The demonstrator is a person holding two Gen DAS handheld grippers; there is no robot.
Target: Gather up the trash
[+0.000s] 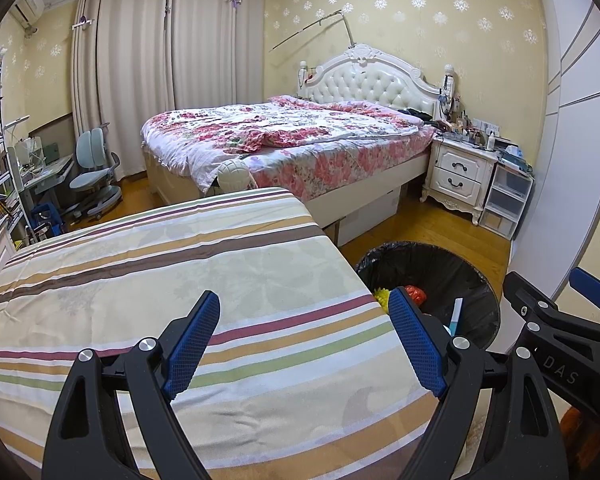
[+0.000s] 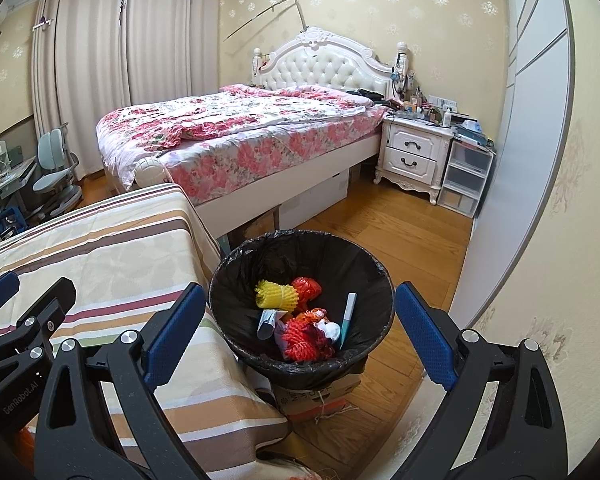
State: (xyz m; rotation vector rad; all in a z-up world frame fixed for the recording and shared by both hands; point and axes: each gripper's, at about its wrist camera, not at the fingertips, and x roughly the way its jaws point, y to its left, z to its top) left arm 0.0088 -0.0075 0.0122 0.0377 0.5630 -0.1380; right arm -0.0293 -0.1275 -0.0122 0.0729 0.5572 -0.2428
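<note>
Trash sits already gathered in the black-lined bin (image 2: pixel 302 304): a yellow foam fruit net (image 2: pixel 275 295) at about 11 o'clock inside it, orange-red foam nets (image 2: pixel 306 334) across the middle, a crumpled silvery wrapper (image 2: pixel 269 322) at 9 o'clock and a slim white-and-teal stick (image 2: pixel 348 320) leaning at 3 o'clock. The bin rests on a cardboard box (image 2: pixel 316 398) tied with string, just beside the striped surface (image 1: pixel 172 280), which shows no litter in either view.

As a judgement, the main risk is the perch. The bin overhangs the box, so a knock from a tool finger on the rim could tip it and spill the nets onto the wood floor (image 2: pixel 380 216). Loose liner at the rim could also snag on a finger. Light foam nets could bounce out if more is dropped from high up.

Right tool (image 2: pixel 300 332) hangs above the bin, tilted down toward it, fingers spread wide at 9 and 3 o'clock of the rim, gripping nothing. Left tool (image 1: pixel 304 340) hovers over the striped surface at 9 o'clock of the bin, equally wide apart and empty, with its right finger overlapping the bin's edge in the left wrist view.
</note>
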